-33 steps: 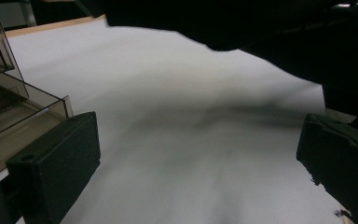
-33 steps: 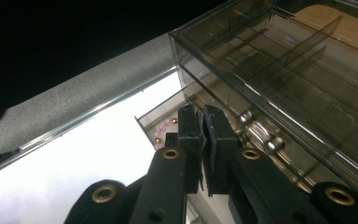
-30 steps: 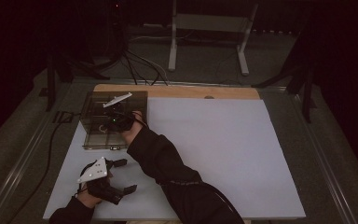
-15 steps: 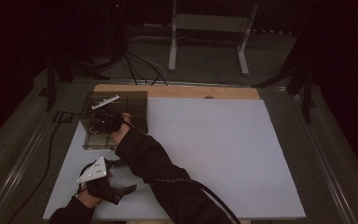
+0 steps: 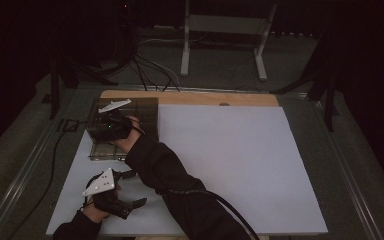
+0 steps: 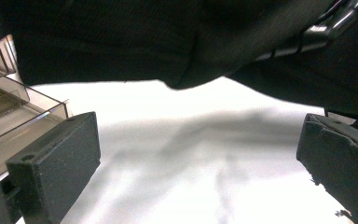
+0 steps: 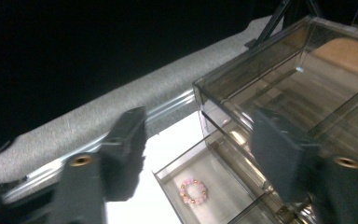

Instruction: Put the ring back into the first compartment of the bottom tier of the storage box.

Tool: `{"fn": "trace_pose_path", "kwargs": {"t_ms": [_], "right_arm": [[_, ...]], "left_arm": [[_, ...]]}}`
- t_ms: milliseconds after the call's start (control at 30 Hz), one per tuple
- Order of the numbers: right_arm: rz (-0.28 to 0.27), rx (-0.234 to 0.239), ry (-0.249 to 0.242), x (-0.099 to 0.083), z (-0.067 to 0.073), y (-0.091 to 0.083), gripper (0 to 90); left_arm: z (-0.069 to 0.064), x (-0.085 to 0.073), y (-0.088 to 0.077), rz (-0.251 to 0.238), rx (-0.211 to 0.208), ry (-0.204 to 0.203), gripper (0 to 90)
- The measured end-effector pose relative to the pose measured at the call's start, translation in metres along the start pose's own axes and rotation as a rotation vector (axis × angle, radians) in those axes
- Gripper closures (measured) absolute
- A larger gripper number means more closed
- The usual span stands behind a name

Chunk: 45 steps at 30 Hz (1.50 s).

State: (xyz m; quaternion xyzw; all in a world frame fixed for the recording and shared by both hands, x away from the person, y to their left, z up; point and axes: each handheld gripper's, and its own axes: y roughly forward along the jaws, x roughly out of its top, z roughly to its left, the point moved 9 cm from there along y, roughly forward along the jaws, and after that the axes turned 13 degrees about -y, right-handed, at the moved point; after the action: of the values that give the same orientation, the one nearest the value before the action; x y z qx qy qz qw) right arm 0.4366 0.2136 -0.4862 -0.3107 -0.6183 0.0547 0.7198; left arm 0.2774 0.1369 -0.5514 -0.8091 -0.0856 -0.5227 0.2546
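A smoky clear drawer box stands at the back left of the white mat. My right gripper reaches across to the box's left side. Its jaws have just been opening and now stand apart with nothing pressed between them. Below them a small drawer is pulled out of the box, and a pink bead bracelet lies in it. My left gripper rests near the mat's front left, open, with bare mat between its jaws. The person's dark sleeve crosses above it.
A wooden board edges the mat at the back. A grey carpeted rim and metal rail run along the table's left side. A white stand and cables lie on the floor behind. A corner of the box is close on the left gripper's left.
The right hand has shifted a little to the left over the box. The left gripper has stayed where it was.
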Motion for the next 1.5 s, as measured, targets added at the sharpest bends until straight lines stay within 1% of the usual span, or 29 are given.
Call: {"fn": "trace_pose_path", "kwargs": {"t_ms": [33, 100, 133, 200, 267, 300, 367, 400, 433, 533, 567, 700, 767, 833, 1033, 1100, 1200, 1300, 1333, 1400, 1500], "right_arm": [[-0.002, 0.012, 0.003, 0.001, 0.001, -0.003, 23.1], [-0.014, 0.011, 0.0, 0.003, 0.0, -0.011, 16.3], [-0.018, 0.031, -0.005, 0.003, 0.002, -0.014, 12.5], [-0.027, 0.03, -0.013, 0.002, 0.001, -0.022, 12.2], [-0.02, 0.031, -0.021, 0.0, 0.0, -0.027, 10.3], [-0.018, 0.028, -0.032, -0.001, -0.001, -0.03, 10.2], [-0.019, 0.024, -0.051, -0.003, -0.003, -0.037, 7.2], [-0.021, 0.025, -0.052, -0.004, -0.004, -0.04, 5.9], [-0.026, 0.026, -0.053, -0.005, -0.005, -0.044, 2.1], [-0.019, 0.021, -0.054, -0.01, -0.009, -0.052, 0.0], [-0.016, 0.013, -0.056, -0.012, -0.011, -0.056, 0.0], [-0.01, 0.007, -0.067, -0.018, -0.014, -0.066, 0.0], [-0.011, 0.006, -0.068, -0.019, -0.015, -0.068, 0.0], [-0.014, -0.012, -0.074, -0.022, -0.019, -0.077, 0.0], [-0.032, -0.024, -0.065, -0.028, -0.026, -0.101, 0.0], [-0.038, -0.033, -0.067, -0.03, -0.029, -0.109, 0.0], [-0.033, -0.052, -0.074, -0.036, -0.035, -0.122, 0.0], [-0.027, -0.059, -0.078, -0.042, -0.038, -0.129, 0.0], [-0.027, -0.059, -0.078, -0.042, -0.038, -0.129, 0.0], [-0.032, -0.05, -0.057, -0.049, -0.041, -0.14, 0.0], [-0.031, -0.06, -0.058, -0.055, -0.045, -0.149, 0.0]], "left_arm": [[0.0, 0.0, 0.0, 0.001, 0.0, 0.004, 0.7], [0.0, -0.001, 0.0, 0.003, -0.001, 0.001, 0.7], [0.0, 0.0, 0.0, 0.001, 0.001, 0.002, 0.7], [0.0, 0.0, 0.0, -0.002, 0.0, -0.002, 0.7], [0.001, 0.0, 0.0, -0.001, 0.003, -0.002, 0.7], [0.001, 0.0, 0.0, -0.002, 0.001, -0.006, 0.7], [0.001, 0.0, 0.0, -0.004, 0.003, -0.006, 0.7], [0.001, 0.0, 0.0, -0.002, 0.003, -0.007, 0.7], [0.001, 0.0, 0.001, -0.001, 0.003, -0.007, 0.7], [0.001, -0.001, 0.001, 0.004, 0.005, -0.004, 0.7], [0.001, -0.001, 0.001, 0.003, 0.006, -0.005, 0.7], [0.002, -0.001, 0.002, 0.005, 0.011, -0.006, 0.7], [0.002, 0.0, 0.002, 0.005, 0.011, -0.008, 0.7], [0.002, 0.0, 0.002, 0.004, 0.01, -0.01, 0.7], [0.001, 0.0, 0.004, 0.006, 0.01, -0.014, 0.7], [0.001, 0.0, 0.003, 0.006, 0.011, -0.013, 0.7], [0.001, 0.0, 0.004, 0.008, 0.01, -0.012, 0.7], [0.0, 0.0, 0.004, 0.011, 0.008, -0.007, 0.7], [0.0, 0.0, 0.004, 0.011, 0.008, -0.007, 0.7], [0.001, -0.001, 0.004, 0.014, 0.012, -0.009, 0.7], [0.002, -0.002, 0.003, 0.013, 0.017, -0.009, 0.7]]}}
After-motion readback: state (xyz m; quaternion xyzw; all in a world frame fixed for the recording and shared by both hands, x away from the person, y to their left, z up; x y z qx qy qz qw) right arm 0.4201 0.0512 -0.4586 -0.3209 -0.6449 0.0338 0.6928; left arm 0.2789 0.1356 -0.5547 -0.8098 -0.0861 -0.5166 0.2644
